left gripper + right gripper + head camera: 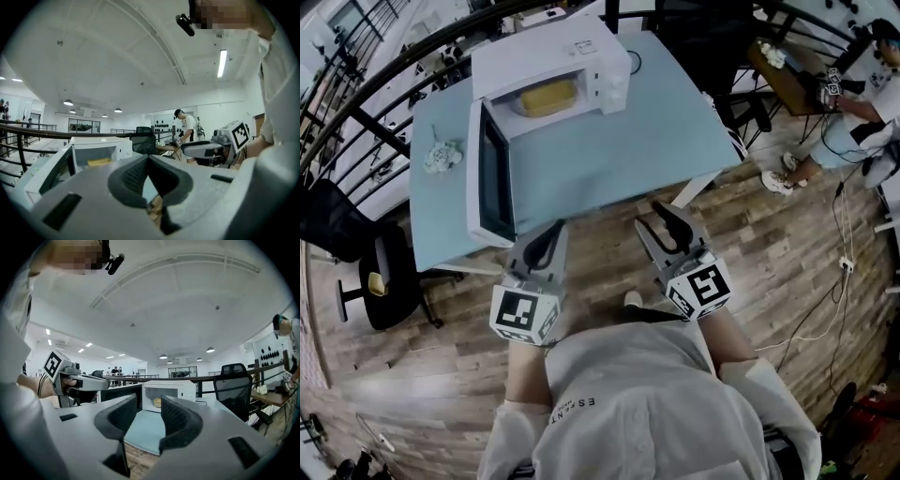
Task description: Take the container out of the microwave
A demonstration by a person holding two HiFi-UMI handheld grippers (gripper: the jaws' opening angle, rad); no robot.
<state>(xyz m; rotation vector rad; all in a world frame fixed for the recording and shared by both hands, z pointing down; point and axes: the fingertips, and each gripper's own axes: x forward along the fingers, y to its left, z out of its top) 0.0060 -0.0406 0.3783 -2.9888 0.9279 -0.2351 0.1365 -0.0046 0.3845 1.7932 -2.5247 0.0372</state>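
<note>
We hold the left gripper [547, 242] with its jaws pressed together, empty | right gripper [672, 225] jaws spread, empty | yellow container [547, 97] inside microwave [581, 52], door [487, 173] open, on pale blue surface [656, 131] | wood floor [787, 281], black railing [366, 122], person [853, 103] seated far right

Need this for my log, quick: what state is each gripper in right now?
Left gripper: jaws shut, holding nothing.
Right gripper: jaws open, empty.

The left gripper [551, 234] is held with tips together, the right gripper [669, 219] with jaws apart, both just short of the table [609, 159]
</note>
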